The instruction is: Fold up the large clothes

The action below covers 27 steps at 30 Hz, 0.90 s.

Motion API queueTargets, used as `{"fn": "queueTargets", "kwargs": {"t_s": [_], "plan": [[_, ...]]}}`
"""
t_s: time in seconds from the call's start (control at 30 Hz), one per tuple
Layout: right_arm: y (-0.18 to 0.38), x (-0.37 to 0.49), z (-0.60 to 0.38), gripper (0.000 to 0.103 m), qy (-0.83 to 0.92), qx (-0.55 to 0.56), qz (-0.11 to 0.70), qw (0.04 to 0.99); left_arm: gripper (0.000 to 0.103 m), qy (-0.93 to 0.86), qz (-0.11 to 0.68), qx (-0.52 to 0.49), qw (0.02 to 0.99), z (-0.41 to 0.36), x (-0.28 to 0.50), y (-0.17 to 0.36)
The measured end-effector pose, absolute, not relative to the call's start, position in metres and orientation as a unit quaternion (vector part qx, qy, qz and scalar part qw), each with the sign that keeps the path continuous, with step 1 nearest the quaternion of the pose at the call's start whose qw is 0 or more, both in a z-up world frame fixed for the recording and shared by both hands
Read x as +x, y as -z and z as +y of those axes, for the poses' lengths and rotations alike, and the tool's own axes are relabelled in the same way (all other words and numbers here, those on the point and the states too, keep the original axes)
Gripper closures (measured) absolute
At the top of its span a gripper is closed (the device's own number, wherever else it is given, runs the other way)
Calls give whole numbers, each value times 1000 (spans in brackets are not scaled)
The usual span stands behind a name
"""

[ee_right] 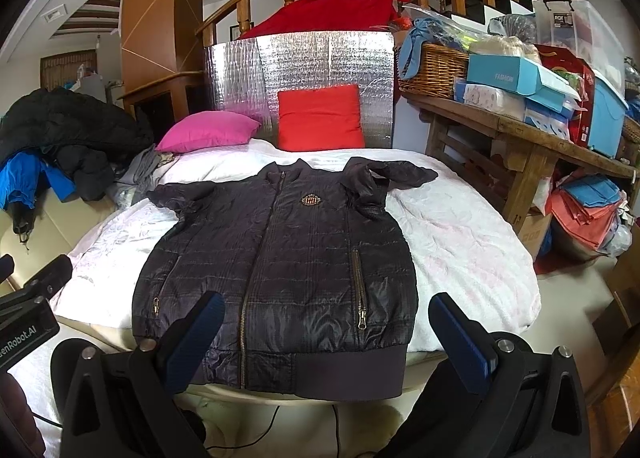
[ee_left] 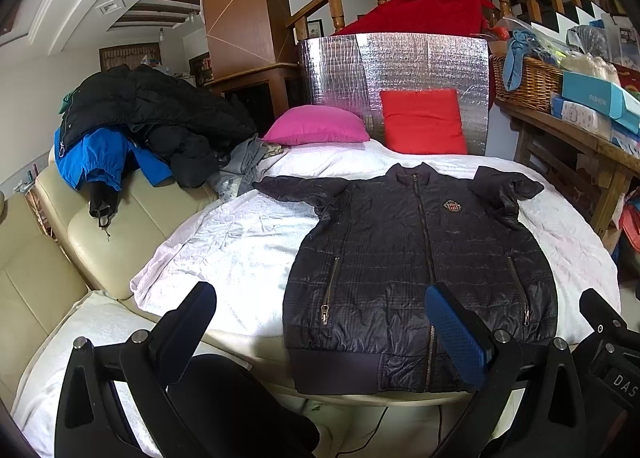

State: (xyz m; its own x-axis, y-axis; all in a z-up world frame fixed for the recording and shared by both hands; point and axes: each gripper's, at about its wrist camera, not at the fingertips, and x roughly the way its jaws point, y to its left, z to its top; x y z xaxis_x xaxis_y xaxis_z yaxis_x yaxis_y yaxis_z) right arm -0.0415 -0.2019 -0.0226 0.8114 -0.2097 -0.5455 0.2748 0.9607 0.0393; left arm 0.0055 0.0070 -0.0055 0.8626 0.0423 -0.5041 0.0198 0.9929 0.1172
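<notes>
Lying flat on its back, front side up, a dark quilted jacket (ee_left: pixel 416 266) sits spread out on a bed covered by a white blanket (ee_left: pixel 240 242). It's zipped up the middle, with a small crest badge (ee_right: pixel 311 200) on the chest and a zip pocket on each side. Both sleeves are bunched up short near the shoulders, and the ribbed hem hangs right at the near edge of the bed.

Both tongs hover above that near edge, not touching anything. The left tongs (ee_left: pixel 320 322) are spread wide, with the right-hand finger over the hem area next to the zipper. The right tongs (ee_right: pixel 328 330) are spread wide too, framing the lower half of the jacket.

Up at the head of the bed there's a pink pillow (ee_left: pixel 316 125) lying flat and a red pillow (ee_left: pixel 422 121) propped against a silver foil panel (ee_left: pixel 400 66). Off to the left, a heap of black and blue coats (ee_left: pixel 132 126) is dumped on a cream sofa (ee_left: pixel 48 258). On the right, a wooden table (ee_right: pixel 520 130) is loaded with a wicker basket (ee_right: pixel 432 70) and boxes.
</notes>
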Motion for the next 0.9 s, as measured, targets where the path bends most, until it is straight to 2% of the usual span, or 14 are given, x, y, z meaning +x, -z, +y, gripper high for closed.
{"fn": "queueTargets", "kwargs": {"t_s": [0.9], "plan": [[32,-31,-203,0,123,62,299,944,0,-13,280,61,958,11,17,17]]}}
